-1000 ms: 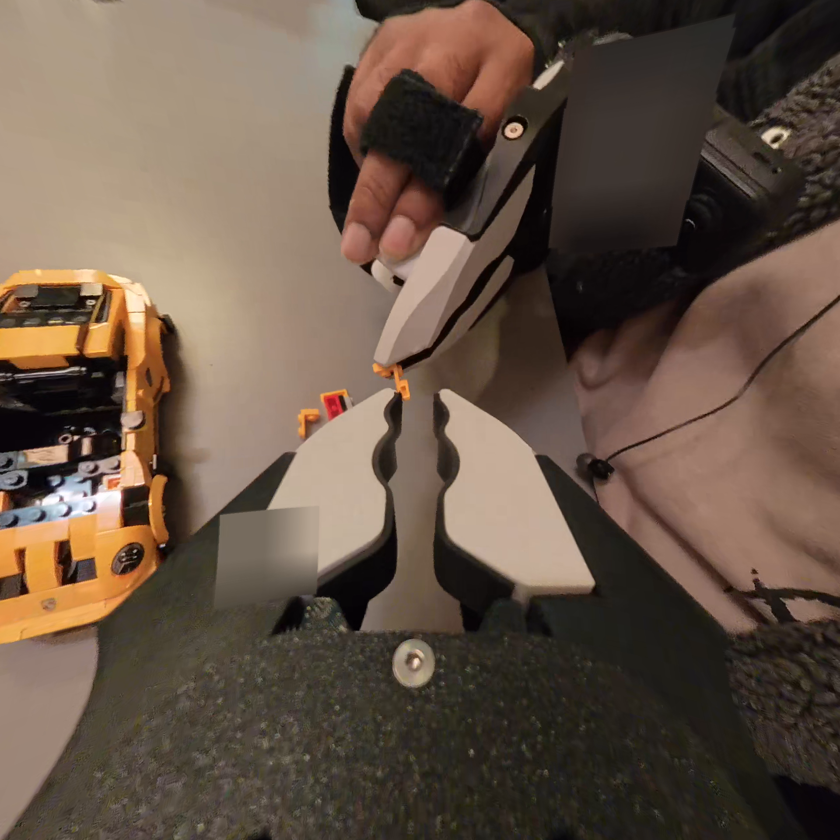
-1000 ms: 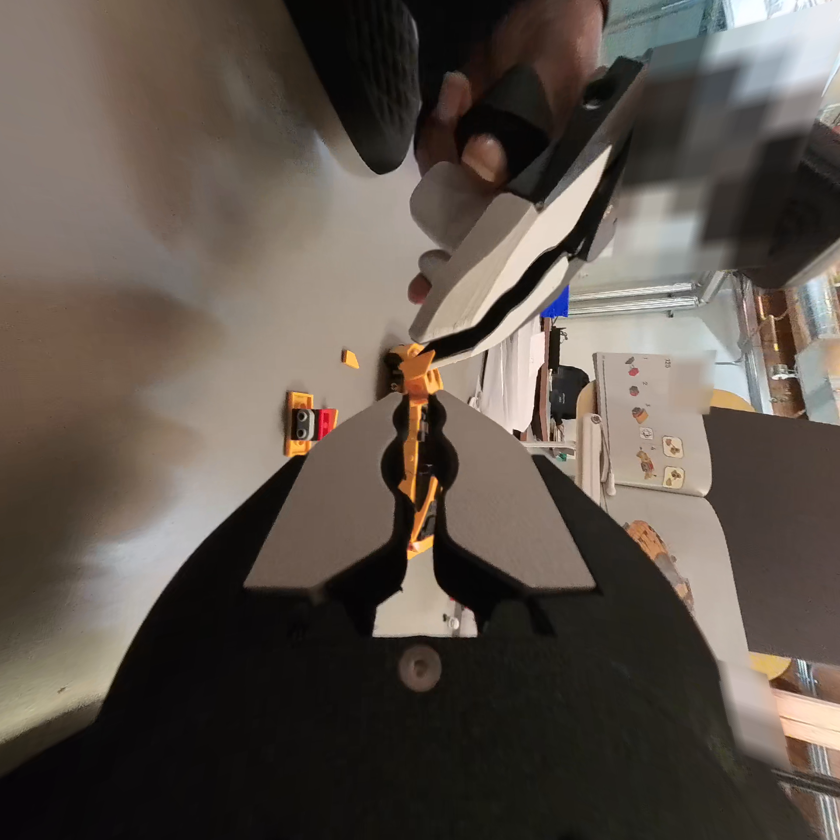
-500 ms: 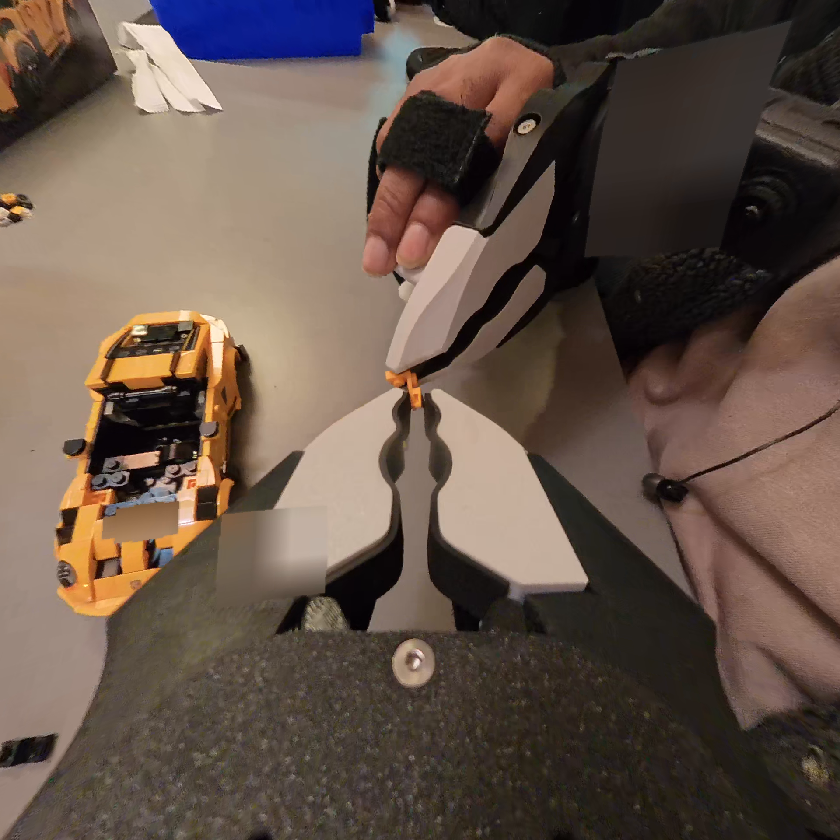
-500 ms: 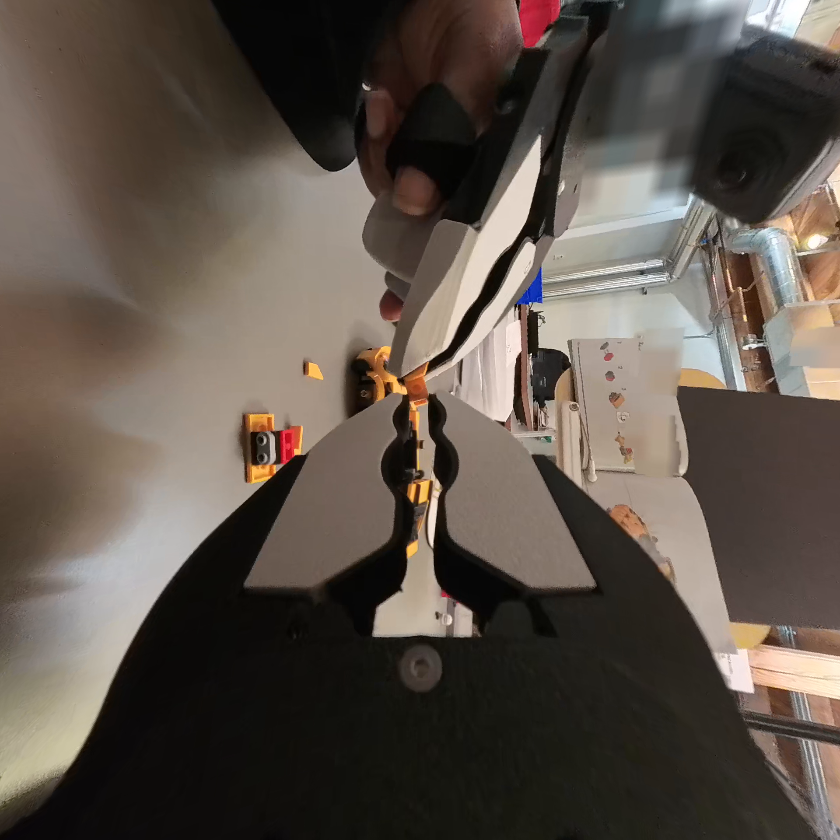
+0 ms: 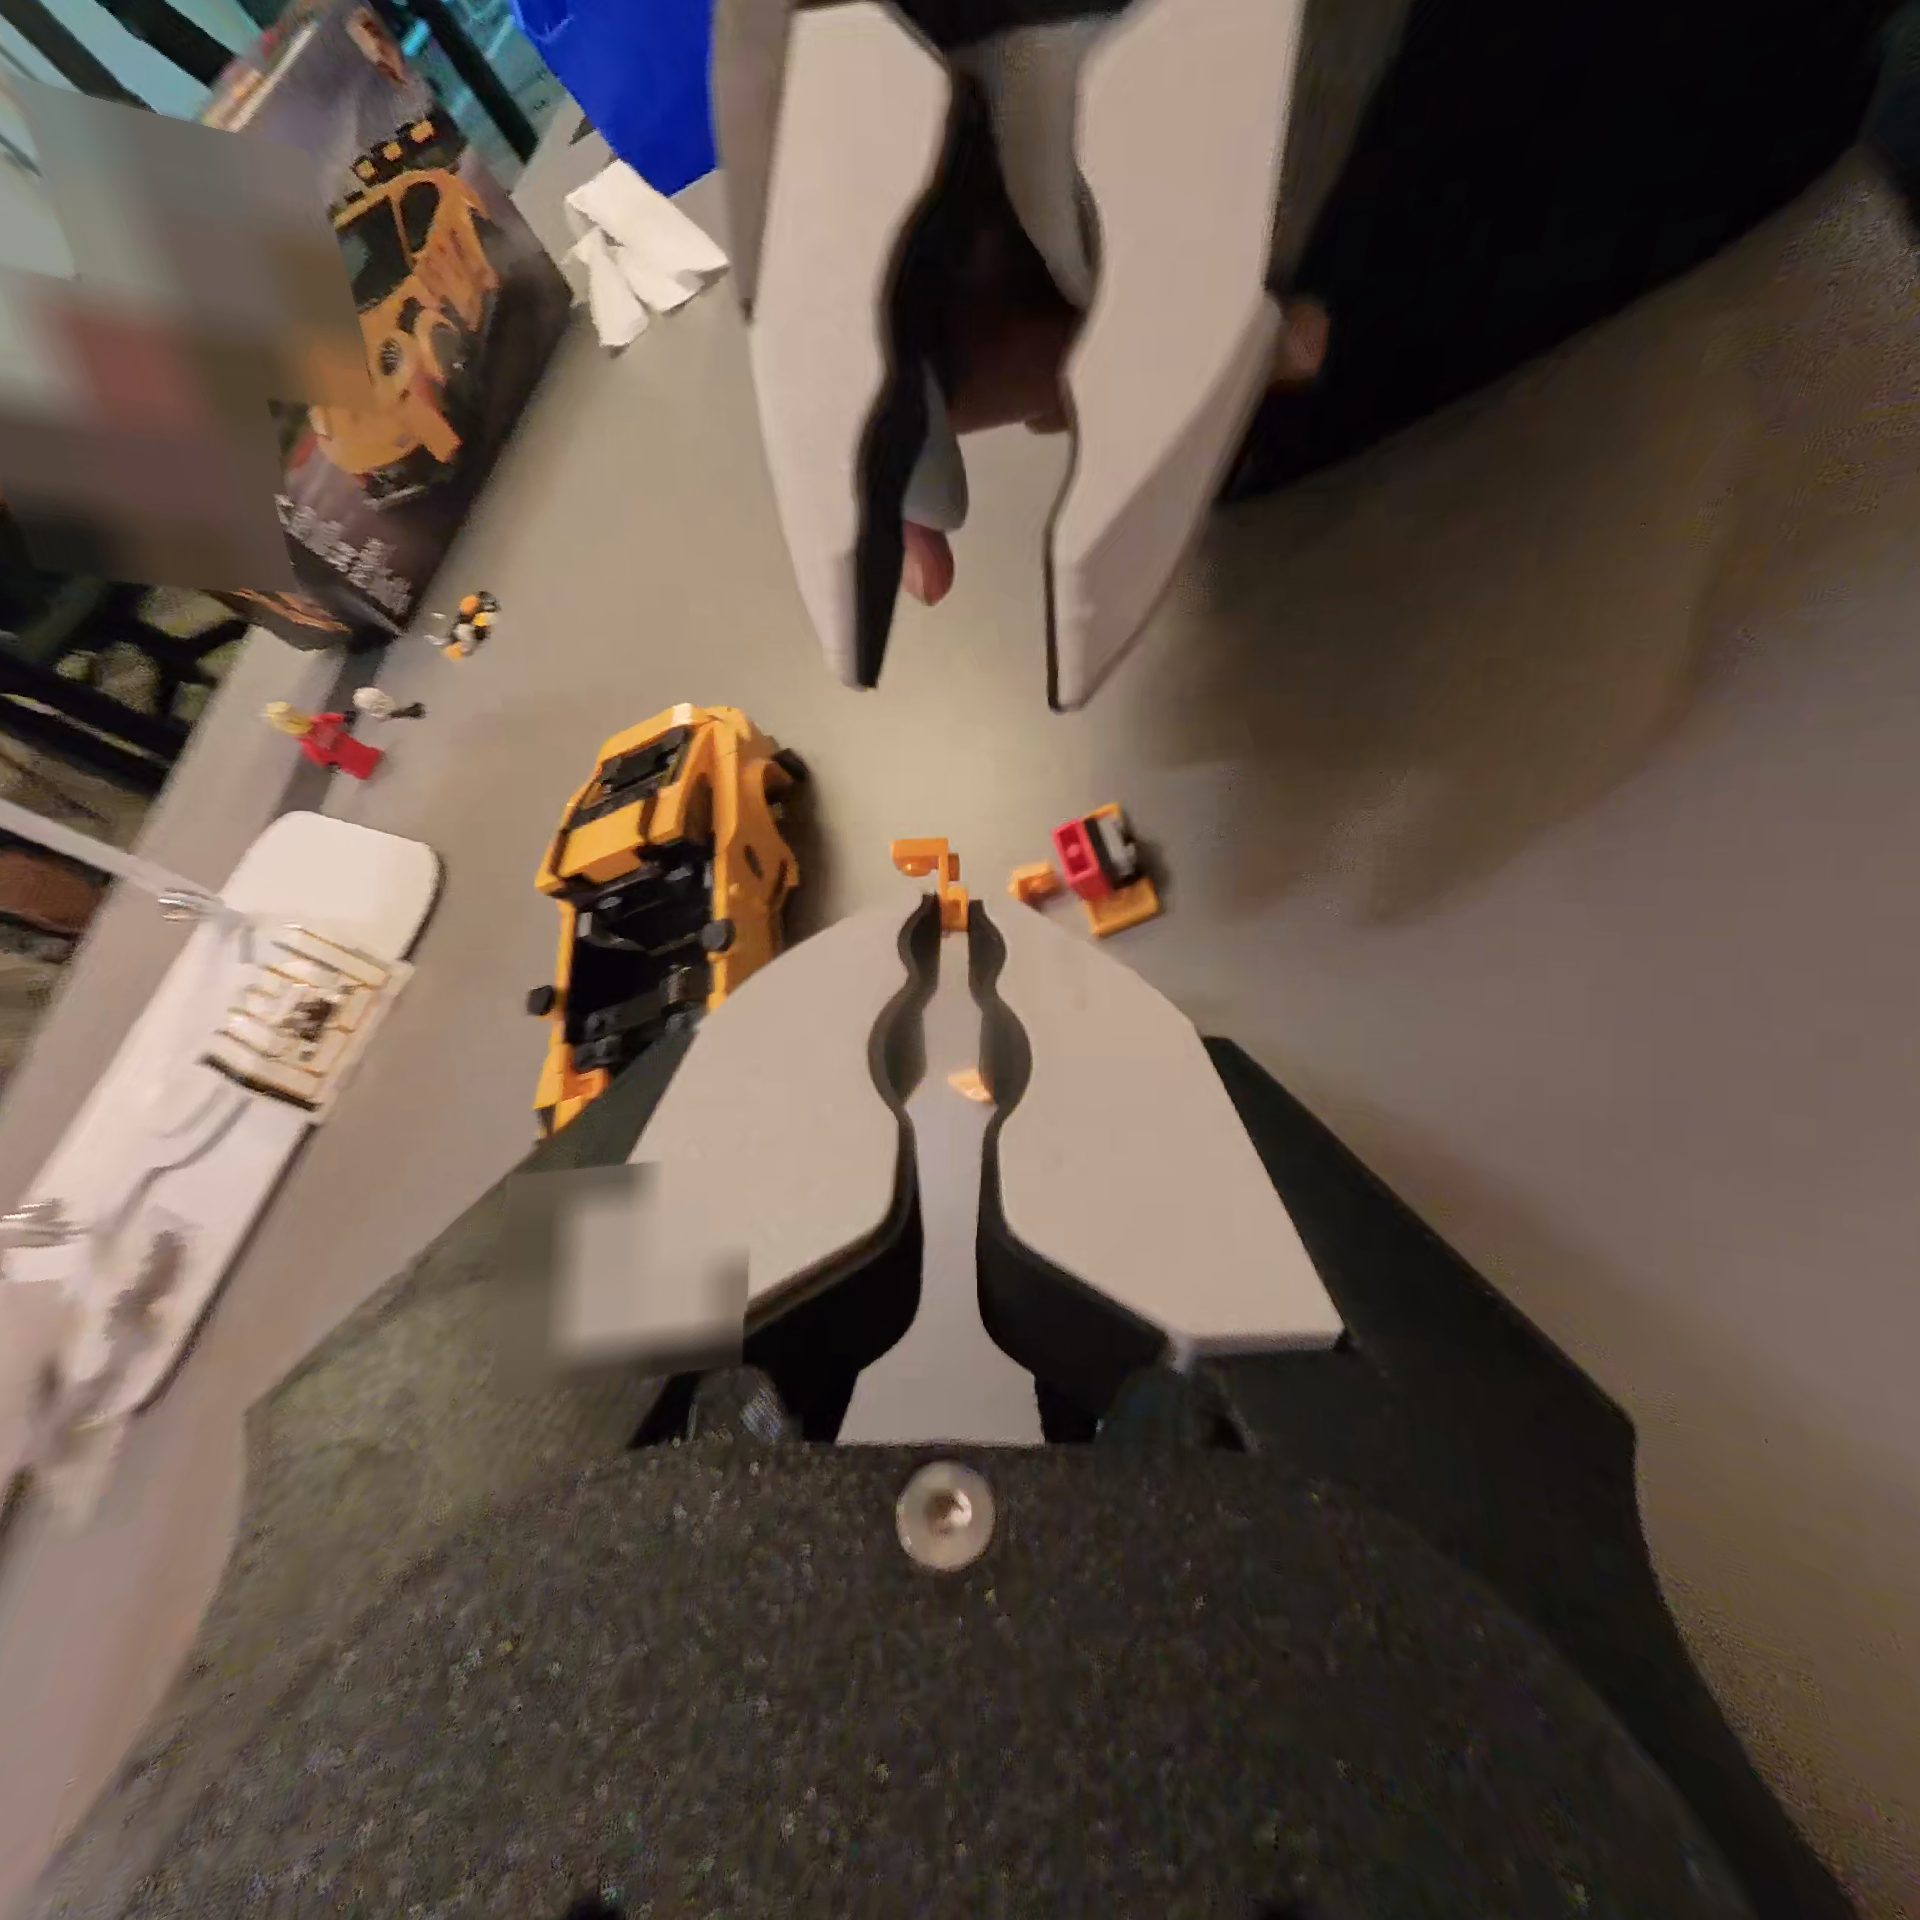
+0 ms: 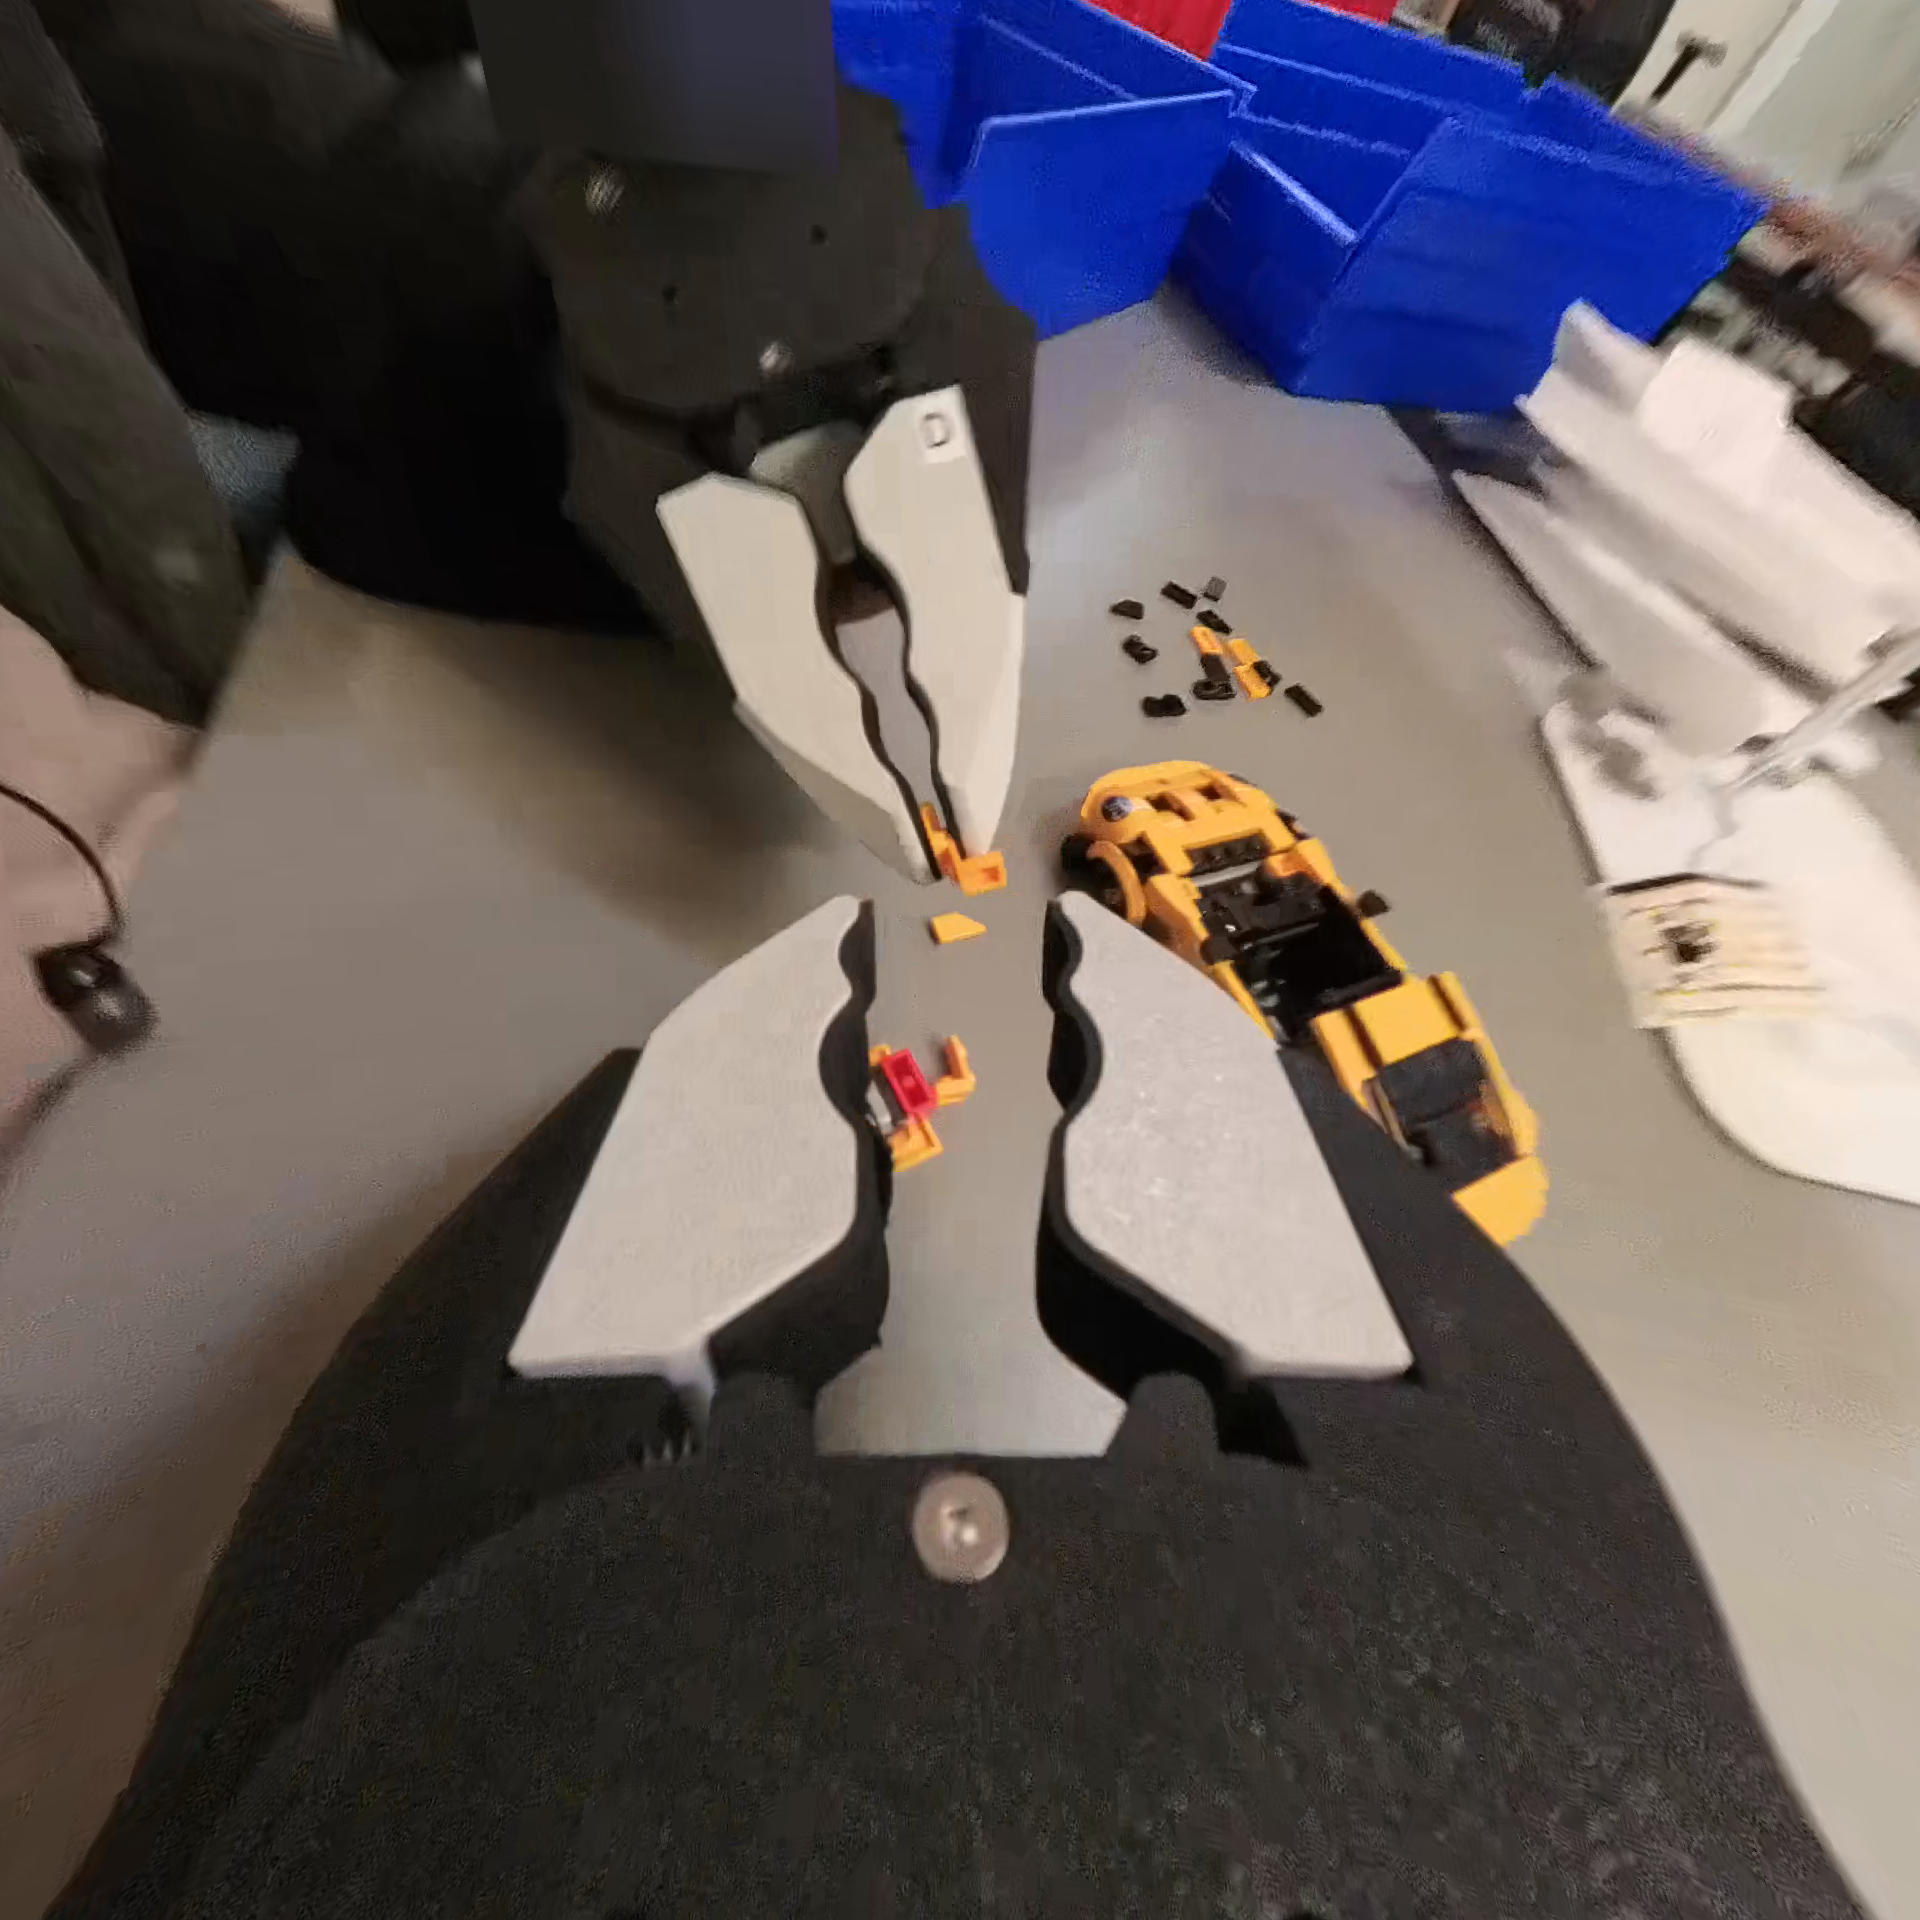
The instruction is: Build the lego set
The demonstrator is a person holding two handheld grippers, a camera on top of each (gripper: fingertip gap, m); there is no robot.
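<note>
My left gripper (image 5: 945, 920) is shut on a small orange bracket piece (image 5: 928, 862), held at its tips above the grey table. The right wrist view shows it too (image 6: 951, 852), pinching the orange piece (image 6: 971, 862). My right gripper (image 6: 958, 914) is open and empty; in the left wrist view (image 5: 961, 686) it hangs just beyond the held piece. The part-built orange car (image 5: 665, 914) (image 6: 1299, 956) lies open-topped beside both grippers. A red and orange sub-assembly (image 6: 909, 1091) (image 5: 1101, 868) and a small orange wedge (image 6: 956, 928) lie on the table under the right gripper.
Loose black and orange pieces (image 6: 1216, 655) lie behind the car. Blue bins (image 6: 1299, 208) stand at the back. White bags and paper (image 6: 1714, 727) (image 5: 260, 987) lie past the car. The set's box (image 5: 416, 343) and a red minifigure (image 5: 332, 732) sit at the table's edge. Left and right tips are no more than a few centimetres apart.
The right gripper held the orange piece; the left gripper closed on it, and the right gripper opened and drew back. Both views have swung to look down at the table.
</note>
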